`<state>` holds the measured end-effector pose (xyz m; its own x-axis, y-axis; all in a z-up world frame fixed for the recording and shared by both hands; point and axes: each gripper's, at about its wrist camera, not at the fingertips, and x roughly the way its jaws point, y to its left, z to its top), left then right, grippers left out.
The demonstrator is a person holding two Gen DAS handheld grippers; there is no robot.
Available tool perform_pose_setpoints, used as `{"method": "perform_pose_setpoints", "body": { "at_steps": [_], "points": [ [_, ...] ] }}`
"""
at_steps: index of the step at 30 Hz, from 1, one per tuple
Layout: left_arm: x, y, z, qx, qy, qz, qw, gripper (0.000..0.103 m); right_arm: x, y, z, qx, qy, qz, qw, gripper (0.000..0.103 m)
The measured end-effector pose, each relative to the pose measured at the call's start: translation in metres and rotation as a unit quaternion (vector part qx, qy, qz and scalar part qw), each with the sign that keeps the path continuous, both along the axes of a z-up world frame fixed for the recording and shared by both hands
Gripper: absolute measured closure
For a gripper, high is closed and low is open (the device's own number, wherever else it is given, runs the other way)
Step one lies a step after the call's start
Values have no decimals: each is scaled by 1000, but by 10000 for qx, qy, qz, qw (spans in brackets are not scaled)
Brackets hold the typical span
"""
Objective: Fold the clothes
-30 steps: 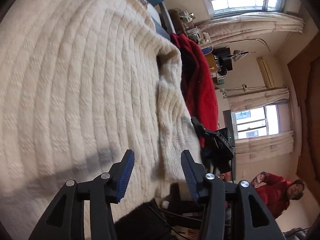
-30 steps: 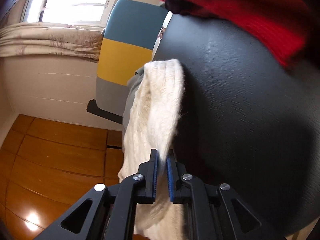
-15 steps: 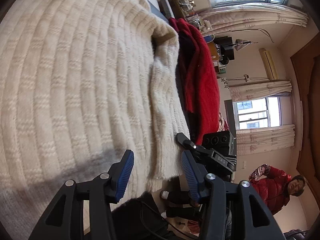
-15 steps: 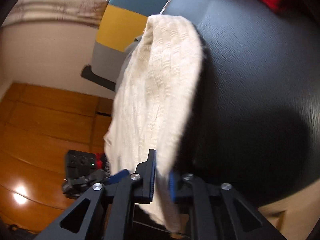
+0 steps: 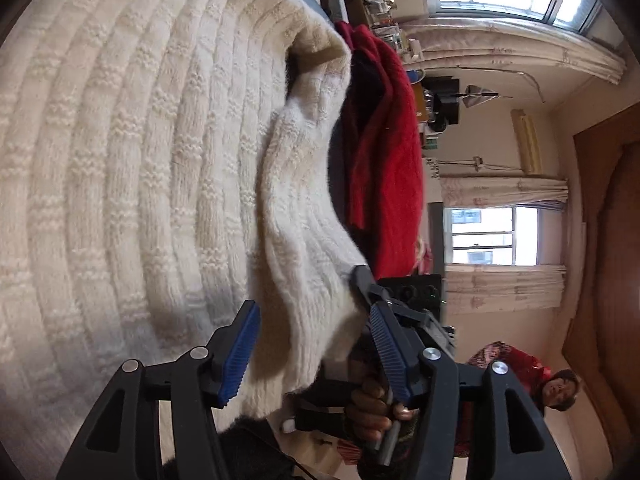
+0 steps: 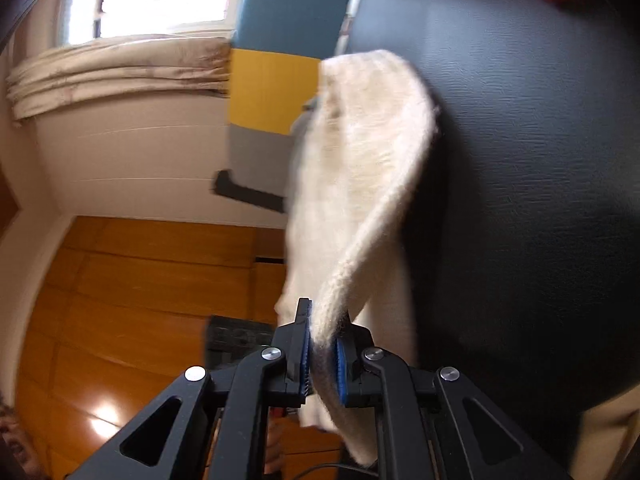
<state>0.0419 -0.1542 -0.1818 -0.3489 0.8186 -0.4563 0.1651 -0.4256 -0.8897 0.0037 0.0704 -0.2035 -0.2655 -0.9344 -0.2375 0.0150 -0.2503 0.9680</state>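
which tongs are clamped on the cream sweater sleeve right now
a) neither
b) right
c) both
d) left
b: the right tongs are shut on the cream sweater sleeve, while the left tongs stand open with the knit only hanging between their blue pads.

LEFT: gripper (image 5: pixel 314 350) jaws apart, cream sweater (image 5: pixel 120 160) fold hanging in the gap | AHEAD-LEFT: sweater fills the view | AHEAD-RIGHT: red garment (image 5: pixel 384 152) just beside sweater | RIGHT: gripper (image 6: pixel 322 354) pinching sweater sleeve (image 6: pixel 360 184); bare dark worktop (image 6: pixel 520 160) beside it; wood floor (image 6: pixel 140 280) open below.
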Motion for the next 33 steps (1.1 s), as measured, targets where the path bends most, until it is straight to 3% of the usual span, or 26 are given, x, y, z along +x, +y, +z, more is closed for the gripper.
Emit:
{"method": "perform_pose_setpoints", "body": {
  "at_steps": [6,11,15,17,18,21,25,27,28,29,32,33],
  "points": [
    [1,1,8,69,271,50,9996,45,-1,11,12,-957,129,-489,9941,92],
    [5,-6,3,417,275,291,9983,38,-1,5,-1,-1341,-130,-492,9897,92],
    [-2,11,0,585,228,198,9978,37,5,5,-13,-1558,-348,-533,9857,91],
    [-5,19,1,634,259,56,9976,40,7,4,-12,-1560,-370,-463,9860,91],
    [-7,23,3,601,259,-99,9978,52,6,2,-11,-1537,-362,-431,9865,91],
    [-8,26,9,228,233,-272,9991,97,3,0,-6,-1392,-288,-364,9892,89],
    [-9,3,29,-8,427,-174,9989,96,1,0,1,-1101,-135,-294,9934,78],
    [-9,-14,55,-235,697,-191,9971,96,0,0,7,-952,-30,-257,9951,63],
    [-8,-21,77,-474,943,-323,9939,96,0,1,10,-827,40,-236,9963,48],
    [-7,-27,98,-731,1188,-450,9892,96,1,0,13,-624,148,-173,9978,41],
    [-5,-44,162,-1669,1819,-684,9666,96,1,-10,24,-51,426,130,9990,41],
    [-7,-49,181,-1790,1992,-751,9605,96,1,-14,26,113,467,189,9987,41]
  ]
}}
